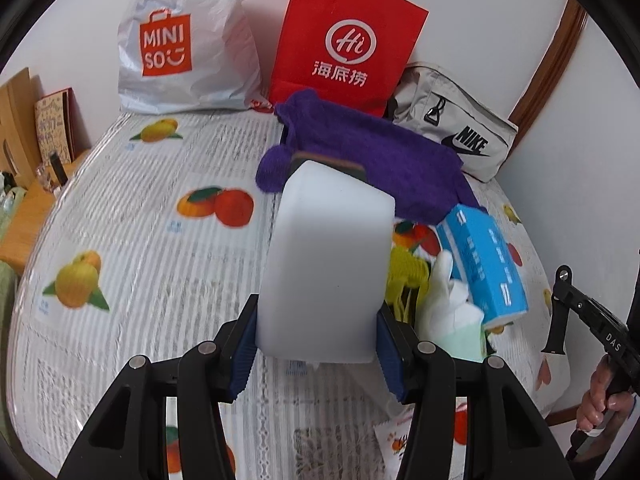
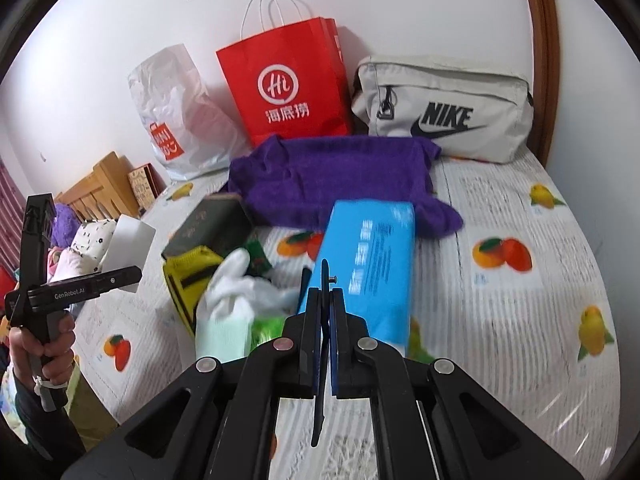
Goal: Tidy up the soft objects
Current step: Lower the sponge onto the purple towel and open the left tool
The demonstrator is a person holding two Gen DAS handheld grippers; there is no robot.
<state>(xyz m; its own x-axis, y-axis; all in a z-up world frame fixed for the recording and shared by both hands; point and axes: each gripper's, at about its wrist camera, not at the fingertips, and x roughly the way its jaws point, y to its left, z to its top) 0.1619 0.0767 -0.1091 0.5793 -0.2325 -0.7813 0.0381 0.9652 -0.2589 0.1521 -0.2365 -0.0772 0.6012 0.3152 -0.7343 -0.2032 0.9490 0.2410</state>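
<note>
My left gripper [image 1: 316, 356] is shut on a white foam block [image 1: 326, 256] and holds it above the bed; the block also shows at the left of the right wrist view [image 2: 130, 246]. My right gripper [image 2: 326, 344] is shut on a thin black strap [image 2: 322, 360] that hangs between its pads. Ahead of it lie a blue tissue pack [image 2: 370, 264], a white glove [image 2: 240, 284], a yellow cloth [image 2: 188, 276] and a purple towel [image 2: 340, 176]. The tissue pack [image 1: 482, 264], the glove [image 1: 444, 300] and the towel [image 1: 384, 156] lie right of the block.
A white Miniso bag [image 1: 184, 40], a red paper bag [image 1: 344, 48] and a grey Nike bag [image 1: 452, 132] stand against the wall. A dark green book [image 2: 212, 224] lies by the yellow cloth. The bed has a fruit-print sheet [image 1: 160, 240]. A wooden headboard [image 2: 100, 188] is at left.
</note>
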